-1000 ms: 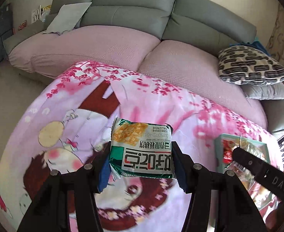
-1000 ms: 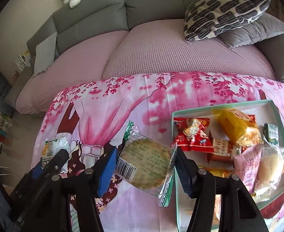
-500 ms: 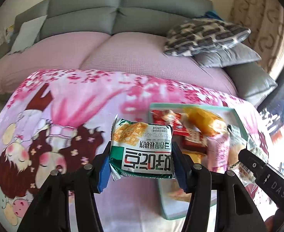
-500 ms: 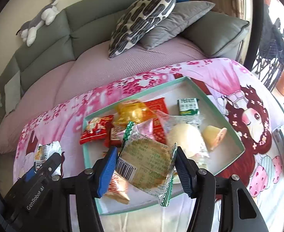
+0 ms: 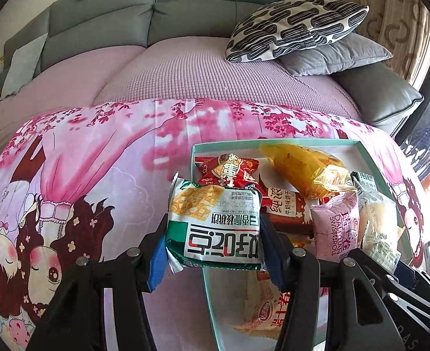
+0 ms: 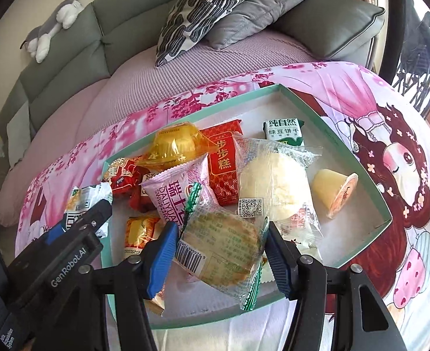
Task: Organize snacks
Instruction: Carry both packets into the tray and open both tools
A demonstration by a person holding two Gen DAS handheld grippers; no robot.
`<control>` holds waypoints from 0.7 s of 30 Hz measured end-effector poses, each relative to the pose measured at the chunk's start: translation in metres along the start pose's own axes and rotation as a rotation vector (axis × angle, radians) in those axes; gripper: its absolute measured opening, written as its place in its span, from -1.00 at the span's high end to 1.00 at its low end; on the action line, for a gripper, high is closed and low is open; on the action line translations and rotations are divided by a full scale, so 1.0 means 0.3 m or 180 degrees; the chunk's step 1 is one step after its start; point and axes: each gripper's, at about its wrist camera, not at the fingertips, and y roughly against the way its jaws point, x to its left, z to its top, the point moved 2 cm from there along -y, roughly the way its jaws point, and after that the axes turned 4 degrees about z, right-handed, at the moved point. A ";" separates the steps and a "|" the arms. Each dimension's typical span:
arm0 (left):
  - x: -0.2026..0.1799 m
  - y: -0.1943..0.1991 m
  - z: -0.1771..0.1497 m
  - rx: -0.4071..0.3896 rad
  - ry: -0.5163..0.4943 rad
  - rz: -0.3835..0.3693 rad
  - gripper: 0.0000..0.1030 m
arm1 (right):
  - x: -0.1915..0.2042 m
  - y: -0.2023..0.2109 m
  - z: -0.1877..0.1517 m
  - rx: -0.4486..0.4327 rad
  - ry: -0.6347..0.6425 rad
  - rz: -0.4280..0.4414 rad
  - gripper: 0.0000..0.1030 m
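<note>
Grey sofa (image 5: 156, 14), pink seat cover (image 5: 185, 76), patterned cushion (image 5: 296, 26), plush toy (image 6: 54, 23), daylight from right

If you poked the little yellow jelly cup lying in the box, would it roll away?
Probably a bit. The jelly cup lies tipped on its side on the bare floor of the teal box, and its round, tapered shape would likely make it curl in a circle. It looks small, so probably light and easy to nudge.

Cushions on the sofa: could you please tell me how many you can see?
3: a black-and-white patterned cushion leaning on a grey cushion at the sofa's right end, and a pale grey cushion at its left end. Others may lie outside the view.
</note>
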 end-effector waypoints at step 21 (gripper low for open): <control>0.021 -0.001 -0.028 0.0110 0.0100 0.0076 -0.53 | 0.008 -0.026 -0.005 0.0066 0.0151 -0.0166 -0.54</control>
